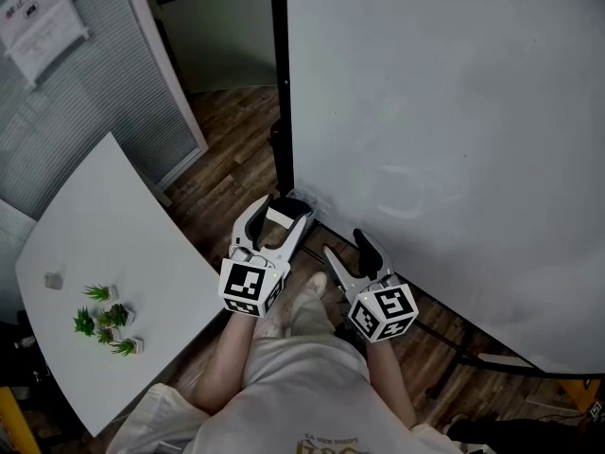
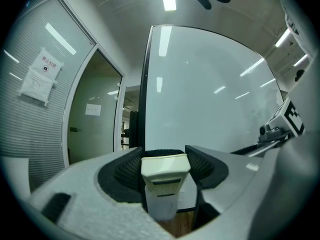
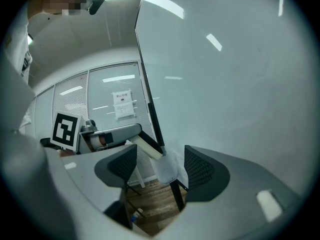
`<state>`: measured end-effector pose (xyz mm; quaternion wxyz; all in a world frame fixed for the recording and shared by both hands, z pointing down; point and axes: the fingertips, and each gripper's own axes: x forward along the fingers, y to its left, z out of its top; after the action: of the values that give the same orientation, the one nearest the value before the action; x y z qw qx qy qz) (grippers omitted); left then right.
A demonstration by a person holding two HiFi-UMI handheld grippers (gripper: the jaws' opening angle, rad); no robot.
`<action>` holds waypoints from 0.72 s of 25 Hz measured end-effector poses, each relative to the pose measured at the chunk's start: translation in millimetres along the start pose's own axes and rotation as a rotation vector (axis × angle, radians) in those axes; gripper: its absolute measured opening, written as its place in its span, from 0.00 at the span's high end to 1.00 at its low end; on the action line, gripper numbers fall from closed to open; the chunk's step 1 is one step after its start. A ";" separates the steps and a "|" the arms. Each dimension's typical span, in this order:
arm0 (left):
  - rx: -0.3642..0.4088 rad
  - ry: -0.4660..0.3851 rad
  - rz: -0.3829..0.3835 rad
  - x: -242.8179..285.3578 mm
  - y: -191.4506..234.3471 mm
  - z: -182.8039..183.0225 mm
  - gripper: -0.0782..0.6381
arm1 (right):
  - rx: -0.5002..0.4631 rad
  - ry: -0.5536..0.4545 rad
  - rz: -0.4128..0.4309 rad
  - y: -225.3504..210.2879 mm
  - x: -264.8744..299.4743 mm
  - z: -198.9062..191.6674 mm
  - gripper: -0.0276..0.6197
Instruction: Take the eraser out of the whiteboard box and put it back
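The cream eraser (image 2: 165, 170) stands upright between the jaws of my left gripper (image 2: 164, 159), which is shut on it. Its lower end sits in the small translucent box (image 2: 162, 207) fixed by the whiteboard's (image 2: 200, 94) left edge. From the head view, the left gripper (image 1: 280, 214) holds the eraser (image 1: 279, 218) right at the box (image 1: 305, 200) beside the black frame. My right gripper (image 1: 346, 251) hangs open and empty just to the right, near the whiteboard (image 1: 444, 140). In the right gripper view, the eraser (image 3: 146, 148) slants into the box (image 3: 166, 169) beyond the open jaws.
A white table (image 1: 95, 244) with small potted plants (image 1: 106, 320) stands at the left. Behind it are a blind-covered glass wall (image 1: 85, 93) and a doorway (image 2: 92, 114). The whiteboard's stand legs (image 1: 454, 343) cross the wooden floor (image 1: 227, 159).
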<state>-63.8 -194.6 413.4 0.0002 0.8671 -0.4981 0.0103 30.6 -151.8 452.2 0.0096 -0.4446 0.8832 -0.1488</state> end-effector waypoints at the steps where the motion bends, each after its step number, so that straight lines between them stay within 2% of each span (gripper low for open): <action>1: -0.001 0.003 -0.001 0.8 0.2 -1.0 0.52 | 0.001 0.001 0.000 -0.5 0.6 -0.4 0.50; 18: -0.012 0.037 -0.017 12.2 1.2 -13.9 0.52 | 0.010 0.024 0.004 -3.6 9.0 -5.9 0.50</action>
<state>-59.0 -205.5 427.5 0.0146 0.8709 -0.4906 0.0232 27.1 -159.4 459.8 0.0015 -0.4410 0.8834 -0.1586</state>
